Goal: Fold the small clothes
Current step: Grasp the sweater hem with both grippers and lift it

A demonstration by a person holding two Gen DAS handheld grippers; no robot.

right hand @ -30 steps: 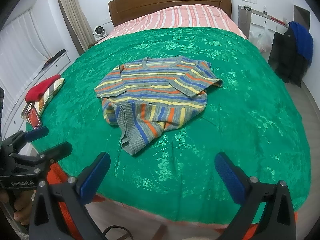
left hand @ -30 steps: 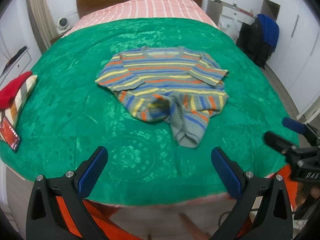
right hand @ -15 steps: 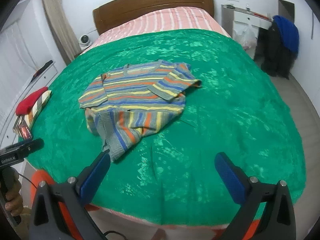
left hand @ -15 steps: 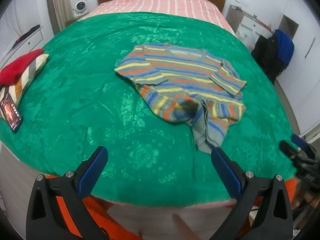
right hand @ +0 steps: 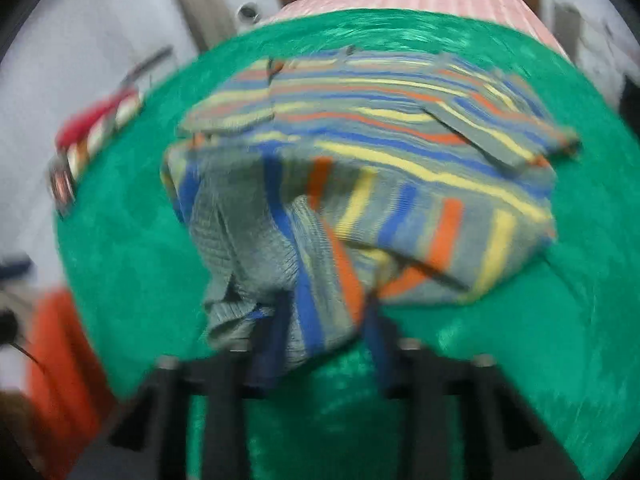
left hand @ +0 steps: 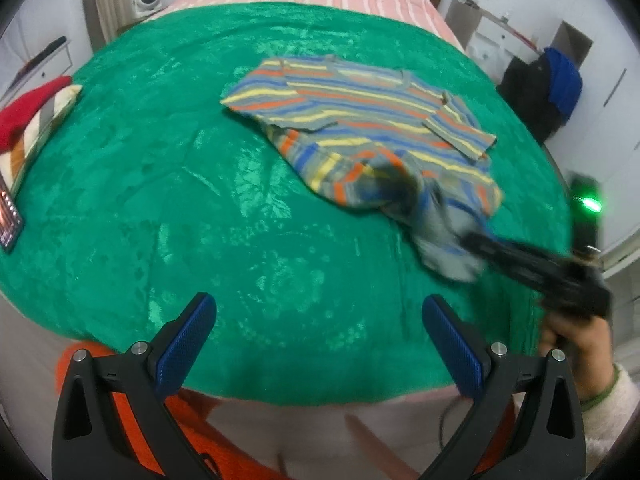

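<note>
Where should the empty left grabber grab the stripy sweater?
Probably the loose near-left hem of the striped knit sweater, coming in low from the front edge of the green bedspread. That edge lies bunched and raised, so fingers can slip around it. The left gripper hangs open, while the right gripper looks pinched on the hem corner beside it.

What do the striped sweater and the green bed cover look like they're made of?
Striped sweater: seemingly soft knit, matte; its grey ribbed hem droops at the right gripper. Green bed cover: probably plush velvet-like fabric, with patchy sheen and an embossed pattern.
</note>
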